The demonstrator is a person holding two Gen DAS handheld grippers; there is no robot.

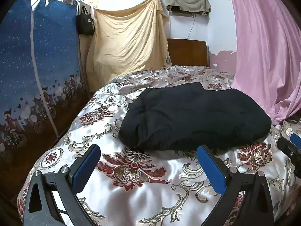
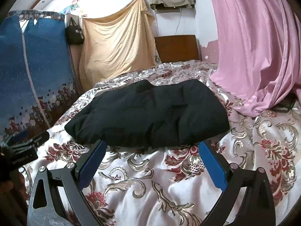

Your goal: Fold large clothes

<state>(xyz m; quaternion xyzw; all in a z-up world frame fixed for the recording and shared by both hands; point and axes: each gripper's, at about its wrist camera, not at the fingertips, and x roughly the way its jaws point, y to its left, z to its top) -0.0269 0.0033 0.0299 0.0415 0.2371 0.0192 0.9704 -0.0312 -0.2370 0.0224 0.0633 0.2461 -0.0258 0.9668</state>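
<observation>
A black garment (image 1: 193, 116) lies bunched in a thick folded bundle on the floral satin bedspread (image 1: 143, 194). It also shows in the right wrist view (image 2: 148, 113). My left gripper (image 1: 148, 150) is open and empty, just short of the bundle's near edge. My right gripper (image 2: 151, 145) is open and empty, its blue pads (image 2: 211, 163) at the bundle's near edge; whether they touch it I cannot tell. The right gripper's tip shows at the right edge of the left wrist view (image 1: 291, 146).
A blue fabric wardrobe (image 1: 35, 75) stands left of the bed. A beige sheet (image 1: 126, 43) hangs on the far wall beside a wooden headboard (image 1: 188, 52). A pink curtain (image 1: 269, 56) drapes onto the bed's right side. The left gripper's body shows in the right wrist view (image 2: 20, 150).
</observation>
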